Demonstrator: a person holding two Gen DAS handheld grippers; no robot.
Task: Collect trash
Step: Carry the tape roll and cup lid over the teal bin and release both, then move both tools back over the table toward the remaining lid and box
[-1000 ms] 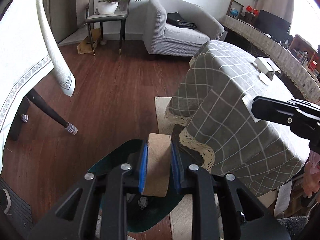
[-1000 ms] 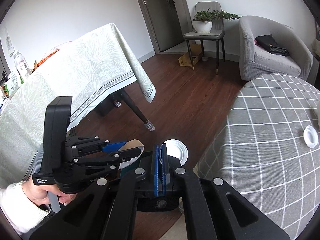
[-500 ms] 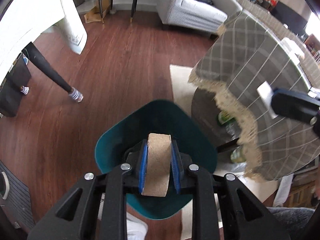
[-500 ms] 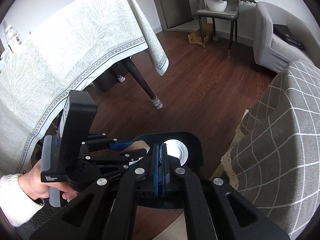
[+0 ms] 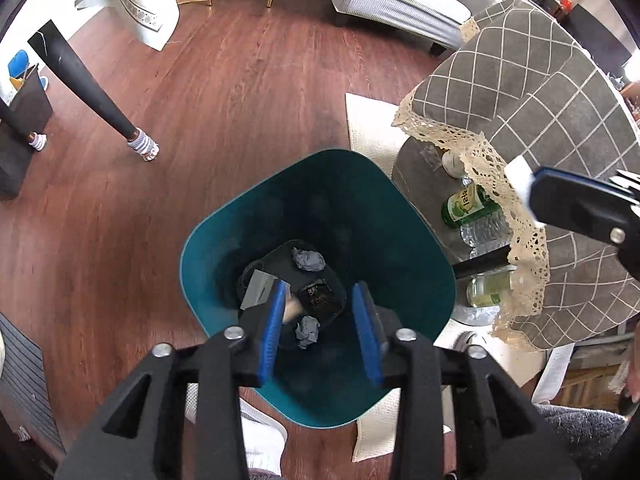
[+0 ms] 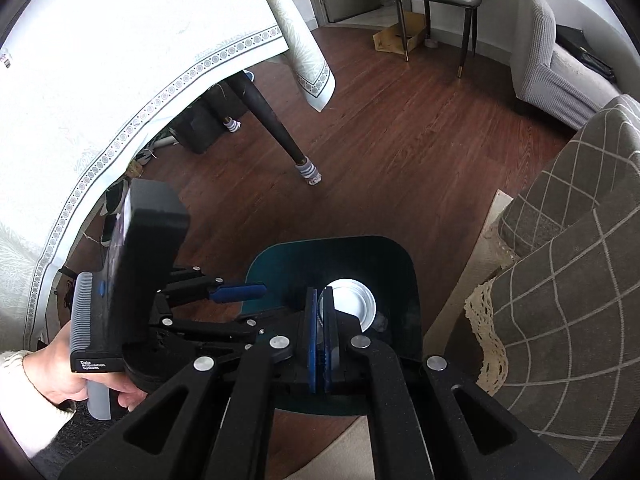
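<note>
Right gripper (image 6: 320, 340) over teal bin (image 6: 404, 280), 2 blue pads pressed on rim of white lid (image 6: 352, 306). Left gripper (image 6: 240, 293) at left, held by hand (image 6: 76, 380), blue finger reaching bin edge, jaw gap not clear. Checked grey cloth (image 6: 568, 280) at right, white cloth (image 6: 120, 80) at upper left, wood floor (image 6: 400, 152) between.

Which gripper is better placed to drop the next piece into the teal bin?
Right. The right gripper holds a white lid above the teal bin; the left gripper is open and empty.
</note>
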